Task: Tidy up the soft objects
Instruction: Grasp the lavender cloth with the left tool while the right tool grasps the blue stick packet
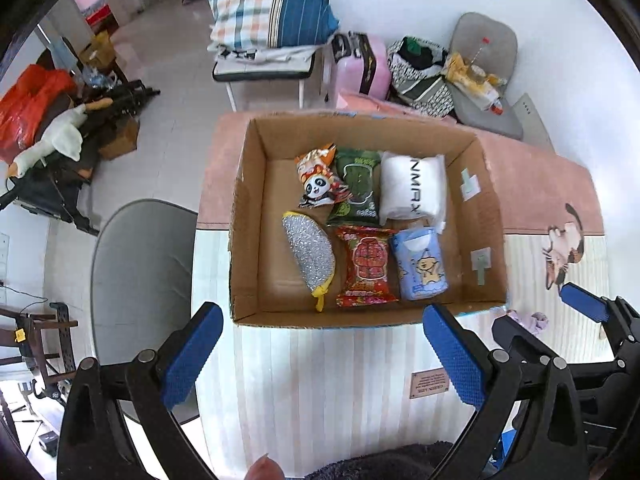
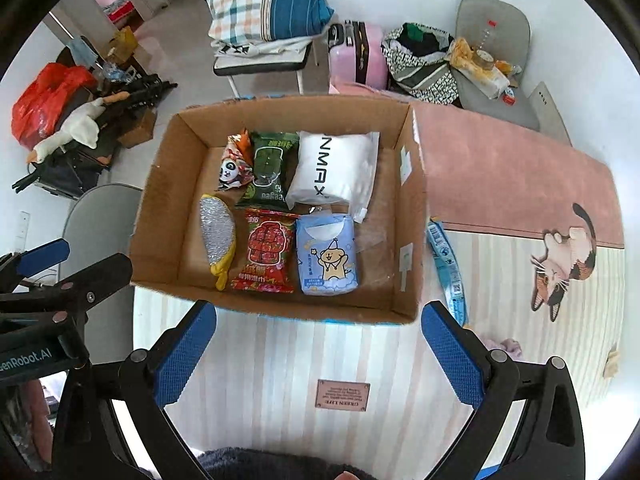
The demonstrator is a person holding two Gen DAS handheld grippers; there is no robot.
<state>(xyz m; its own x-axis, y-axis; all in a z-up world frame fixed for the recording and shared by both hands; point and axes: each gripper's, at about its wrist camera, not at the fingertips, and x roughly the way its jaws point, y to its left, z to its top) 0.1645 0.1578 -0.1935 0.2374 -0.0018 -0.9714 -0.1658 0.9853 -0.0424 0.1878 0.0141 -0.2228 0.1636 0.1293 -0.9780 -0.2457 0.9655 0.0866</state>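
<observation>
An open cardboard box (image 1: pixel 484 216) (image 2: pixel 156 216) stands on the table and holds several soft packs: a white pouch (image 1: pixel 412 188) (image 2: pixel 334 168), a green pack (image 1: pixel 358 188) (image 2: pixel 272 168), a panda snack pack (image 1: pixel 318 180) (image 2: pixel 236 166), a silver scrubber (image 1: pixel 310 254) (image 2: pixel 216 234), a red pack (image 1: pixel 366 266) (image 2: pixel 266 250) and a blue tissue pack (image 1: pixel 422 264) (image 2: pixel 326 254). My left gripper (image 1: pixel 320 354) is open and empty in front of the box. My right gripper (image 2: pixel 320 354) is open and empty beside it, also seen at the right of the left wrist view (image 1: pixel 588 304).
A blue wrapper strip (image 2: pixel 446 260) lies right of the box, a small lilac scrap (image 2: pixel 506 346) near my right finger. The table mat (image 2: pixel 520 184) has a cat picture (image 2: pixel 560 264). A grey chair (image 1: pixel 140 280) stands left. Beyond the table are a pillow-laden chair (image 1: pixel 272 12), a pink suitcase and bags.
</observation>
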